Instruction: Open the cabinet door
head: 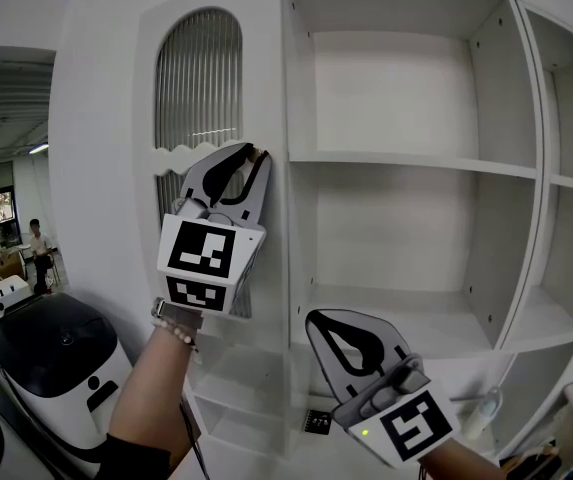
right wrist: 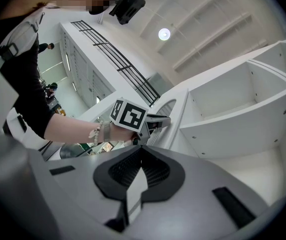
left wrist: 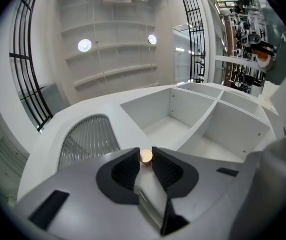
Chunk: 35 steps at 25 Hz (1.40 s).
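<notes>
Left tool (left wrist: 144, 153) pinches the knob (left wrist: 145, 157) on the cabinet door (head: 96, 118); right tool (right wrist: 141, 149) closed, empty.

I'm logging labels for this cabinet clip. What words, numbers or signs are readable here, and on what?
No readable words or numbers anywhere.
Left gripper and right gripper: square marker patterns only, no letters.
Small black square: any print too small to read.
Knob: blank.

The cabinet door (head: 106, 118) is smooth matt white, its arched panel (head: 198, 78) ribbed glass. The small knob (left wrist: 145, 156) looks like pale wood. The left gripper (head: 257, 154) has a matt grey plastic shell and black ribbed pads (left wrist: 123, 173).
</notes>
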{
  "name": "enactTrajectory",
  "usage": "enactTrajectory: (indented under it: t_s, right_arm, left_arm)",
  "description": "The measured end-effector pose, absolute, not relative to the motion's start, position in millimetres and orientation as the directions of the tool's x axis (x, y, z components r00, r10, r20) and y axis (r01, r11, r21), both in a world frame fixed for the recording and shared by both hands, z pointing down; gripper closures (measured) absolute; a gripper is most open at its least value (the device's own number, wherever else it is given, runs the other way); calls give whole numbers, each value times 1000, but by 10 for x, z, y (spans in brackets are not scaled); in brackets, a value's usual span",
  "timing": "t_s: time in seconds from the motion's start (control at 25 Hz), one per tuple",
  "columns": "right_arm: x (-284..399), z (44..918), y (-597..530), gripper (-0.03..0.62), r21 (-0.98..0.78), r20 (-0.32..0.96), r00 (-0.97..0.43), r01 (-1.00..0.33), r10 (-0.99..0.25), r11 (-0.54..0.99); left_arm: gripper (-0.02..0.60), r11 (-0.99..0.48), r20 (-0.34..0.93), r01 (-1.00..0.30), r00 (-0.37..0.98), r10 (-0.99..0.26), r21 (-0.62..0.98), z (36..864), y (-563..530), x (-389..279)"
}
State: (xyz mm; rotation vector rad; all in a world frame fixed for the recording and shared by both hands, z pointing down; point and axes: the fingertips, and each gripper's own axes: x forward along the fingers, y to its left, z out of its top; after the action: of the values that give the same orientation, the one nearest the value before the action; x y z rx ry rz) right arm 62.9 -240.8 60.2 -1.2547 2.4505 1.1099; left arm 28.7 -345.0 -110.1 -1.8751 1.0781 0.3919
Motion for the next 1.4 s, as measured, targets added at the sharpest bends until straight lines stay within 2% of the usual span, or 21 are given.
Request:
enactTrajectory:
  t_s: [0.92,1.4]
  right_arm:
    - [416,674,-2351,592,536,-430,-652,-741,-624,405]
    - [174,790,-2415,589,492,-402,-693,-715,-598,497]
  left_arm:
    - [505,-244,-634,-794,596,-493,-557,-1099,-3024,-12]
    - [503,-226,-641,-791,598,-481,-569,-1066,-2794,-243]
